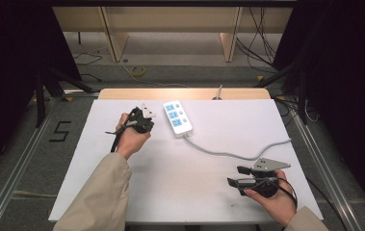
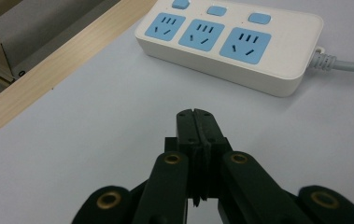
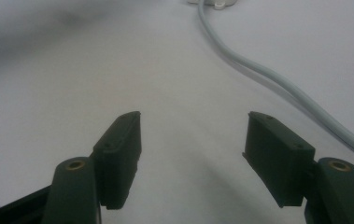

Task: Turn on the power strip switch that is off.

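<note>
The left tool (image 2: 196,114), jaws pressed together on nothing, aims at the white plastic power strip with three blue sockets (image 2: 230,39) lying just ahead on the white tabletop (image 2: 95,116), probably to press a switch. The right tool (image 3: 193,140) waits spread apart beside its grey cable (image 3: 277,79).

A white power strip (image 1: 178,118) with three blue sockets lies flat near the counter's far edge, its grey cord (image 1: 228,154) trailing right.

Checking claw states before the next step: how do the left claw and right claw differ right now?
Left claw is shut, jaws pressed together with nothing between; right claw is open and empty. Left claw sits close by the power strip; right claw is farther off, near its grey cord. Both are hand-held above the table.
</note>
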A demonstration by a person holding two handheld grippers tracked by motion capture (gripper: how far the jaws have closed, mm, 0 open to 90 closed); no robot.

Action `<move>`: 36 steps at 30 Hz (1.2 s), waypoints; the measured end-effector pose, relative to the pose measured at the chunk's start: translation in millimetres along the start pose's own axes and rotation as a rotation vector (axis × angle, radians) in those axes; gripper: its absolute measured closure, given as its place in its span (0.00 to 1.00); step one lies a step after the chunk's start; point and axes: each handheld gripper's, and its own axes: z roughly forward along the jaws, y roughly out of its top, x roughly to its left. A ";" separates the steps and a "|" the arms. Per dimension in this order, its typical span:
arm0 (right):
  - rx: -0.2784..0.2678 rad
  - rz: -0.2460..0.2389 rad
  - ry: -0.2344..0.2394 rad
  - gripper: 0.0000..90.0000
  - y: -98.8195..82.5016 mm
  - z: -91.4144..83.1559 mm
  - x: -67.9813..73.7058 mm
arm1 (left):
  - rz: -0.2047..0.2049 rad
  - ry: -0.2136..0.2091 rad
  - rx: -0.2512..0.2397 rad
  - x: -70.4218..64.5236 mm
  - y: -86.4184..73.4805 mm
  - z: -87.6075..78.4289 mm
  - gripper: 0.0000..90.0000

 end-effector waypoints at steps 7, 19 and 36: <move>0.002 0.010 -0.005 0.41 -0.3 -0.3 -1.6 | 0.002 -0.008 0.007 3.1 2.3 6.9 1.00; 0.000 0.001 -0.001 0.41 -0.3 0.1 -1.2 | 0.007 -0.002 -0.012 8.4 5.3 13.3 1.00; 0.003 0.003 -0.004 0.41 -0.8 0.7 -2.7 | 0.018 -0.024 -0.022 8.5 17.9 27.5 1.00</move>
